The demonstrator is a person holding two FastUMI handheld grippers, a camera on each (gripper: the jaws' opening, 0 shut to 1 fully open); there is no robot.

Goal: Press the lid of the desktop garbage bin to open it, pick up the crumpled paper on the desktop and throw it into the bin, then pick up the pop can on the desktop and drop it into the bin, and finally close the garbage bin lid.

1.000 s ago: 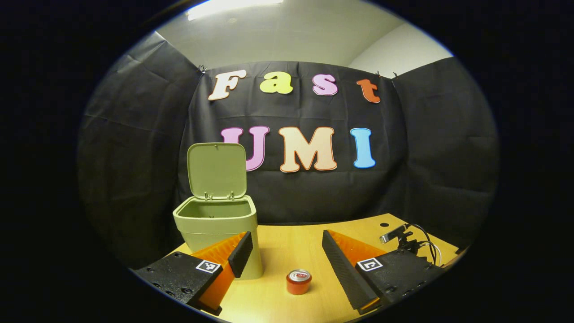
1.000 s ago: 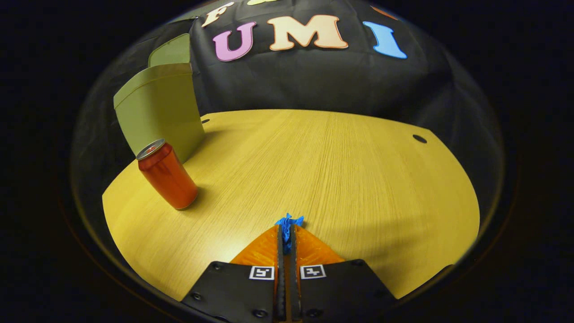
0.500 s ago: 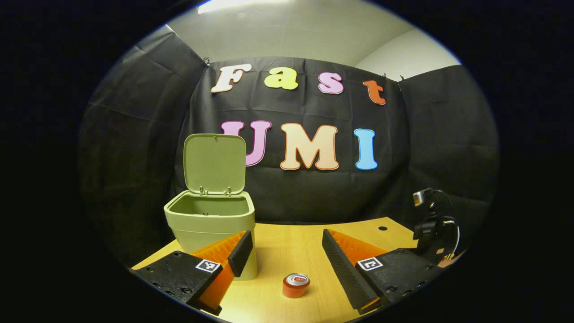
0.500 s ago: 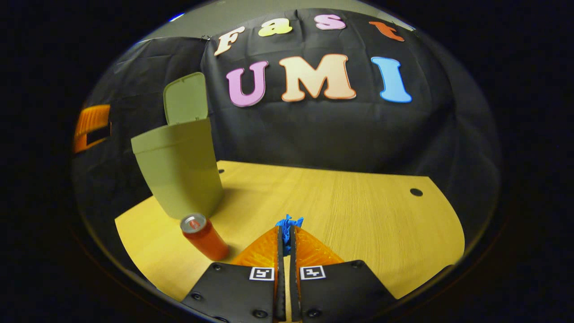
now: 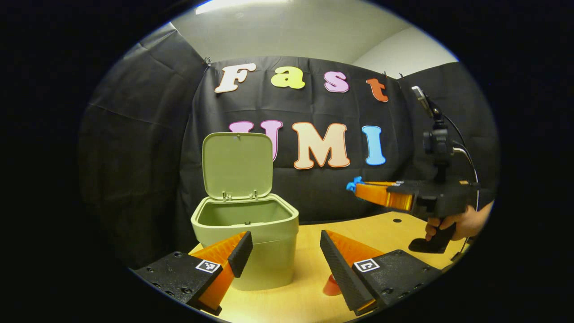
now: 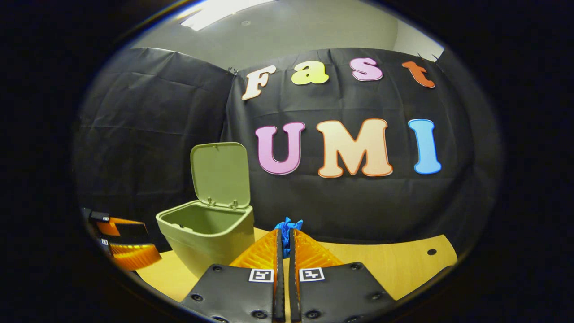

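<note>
My right gripper (image 6: 283, 233) has its jaws pressed almost together on the crumpled paper (image 6: 287, 225), a small blue wad whose tip sticks out past the fingertips. In the left gripper view, that same right gripper (image 5: 358, 186) hangs in the air above the table (image 5: 381, 229), carried by a hand (image 5: 462, 224) at its grip, its long axis level and pointing toward the garbage bin (image 5: 251, 224).

The bin stands on the table with its lid (image 5: 236, 165) swung upright at the back, so the mouth is wide open. From my right jaws the bin lies ahead and to the left, its rim lower than the paper; the paper is well short of the opening, not yet over it. I judge the coming move to be a carry leftward and forward until the wad is above the mouth, then a release.

My left gripper (image 5: 287, 251) has its jaws spread wide and holds nothing. It sits close in front of the bin, nearer than the right. The pop can (image 5: 331, 287) peeks out as a red sliver on the table beside my left gripper's right finger.
</note>
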